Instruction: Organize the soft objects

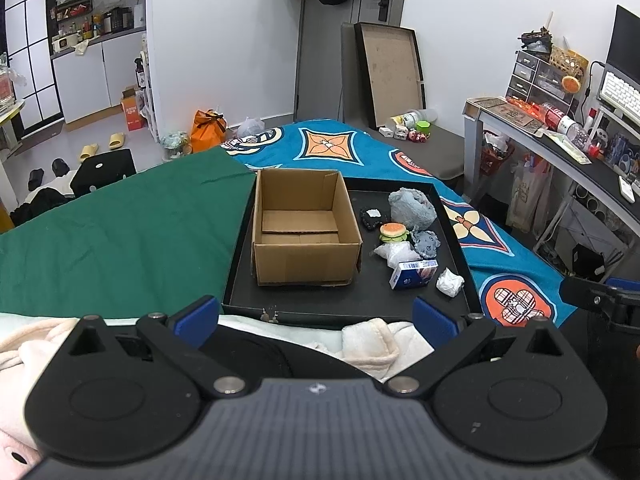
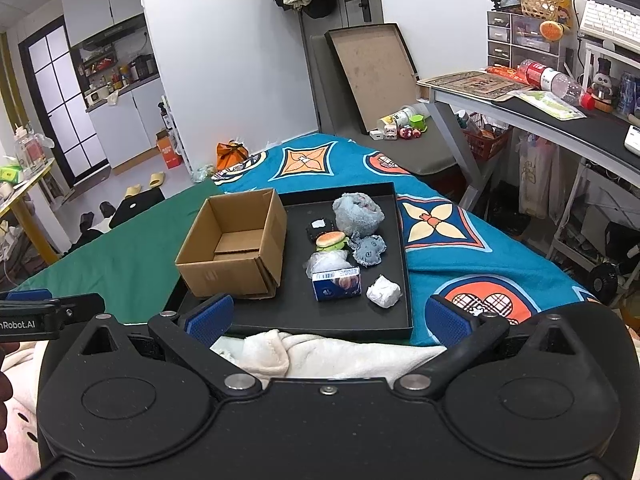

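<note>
A black tray point(image 1: 460, 240) point(image 2: 404, 264) lies on the bed. An open, empty cardboard box point(image 1: 304, 228) point(image 2: 236, 248) stands on its left part. To the right of the box lie a grey-blue fluffy toy point(image 1: 412, 208) point(image 2: 358, 212), a burger plush point(image 1: 394, 232) point(image 2: 330, 239), a small blue-grey plush point(image 1: 426, 242) point(image 2: 368, 250), a black item point(image 1: 370, 218) point(image 2: 320, 226), a clear plastic bag point(image 1: 394, 254) point(image 2: 324, 260), a blue tissue pack point(image 1: 414, 274) point(image 2: 337, 282) and a crumpled white tissue point(image 1: 450, 282) point(image 2: 383, 291). My left gripper point(image 1: 316, 320) and right gripper point(image 2: 330, 318) are open and empty, held short of the tray's near edge.
A green cloth point(image 1: 120, 232) covers the bed left of the tray, a blue patterned blanket point(image 1: 500, 248) the right. A white fleece garment point(image 2: 320, 354) lies under the grippers. A desk point(image 2: 540, 112) with clutter stands at the right.
</note>
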Tool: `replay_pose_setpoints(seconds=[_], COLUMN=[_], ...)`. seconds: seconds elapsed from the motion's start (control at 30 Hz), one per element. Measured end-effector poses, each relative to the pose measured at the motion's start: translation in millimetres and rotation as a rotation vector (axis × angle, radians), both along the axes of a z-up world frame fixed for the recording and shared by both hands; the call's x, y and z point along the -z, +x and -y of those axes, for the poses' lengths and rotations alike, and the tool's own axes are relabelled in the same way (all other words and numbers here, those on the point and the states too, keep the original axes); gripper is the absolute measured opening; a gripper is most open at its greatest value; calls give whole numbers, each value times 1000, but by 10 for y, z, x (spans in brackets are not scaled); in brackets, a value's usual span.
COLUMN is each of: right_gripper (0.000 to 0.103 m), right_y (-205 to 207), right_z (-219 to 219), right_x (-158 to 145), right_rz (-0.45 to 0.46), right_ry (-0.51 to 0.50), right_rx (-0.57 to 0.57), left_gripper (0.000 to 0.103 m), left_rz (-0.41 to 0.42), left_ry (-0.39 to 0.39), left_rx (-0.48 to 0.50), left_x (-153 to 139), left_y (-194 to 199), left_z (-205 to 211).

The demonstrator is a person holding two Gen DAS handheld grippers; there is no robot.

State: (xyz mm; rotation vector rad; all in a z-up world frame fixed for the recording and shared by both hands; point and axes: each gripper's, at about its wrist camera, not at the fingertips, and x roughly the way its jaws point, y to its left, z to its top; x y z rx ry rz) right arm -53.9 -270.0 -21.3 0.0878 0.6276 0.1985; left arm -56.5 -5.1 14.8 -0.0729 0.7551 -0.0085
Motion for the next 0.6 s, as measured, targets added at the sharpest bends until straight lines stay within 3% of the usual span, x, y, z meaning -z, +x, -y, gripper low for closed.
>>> replay_pose_setpoints(seconds=[0.6], right_gripper=[103], right_y=[-49], right_z=[-3], right_x=[-7], right_rz=[1], right_ry=[-1], right_rx=[13], left_gripper=[102], left_rz=[8], left_ry=[6], left_rx=[-7], left_x=[-49], left_y=[-53], left_z=[-41])
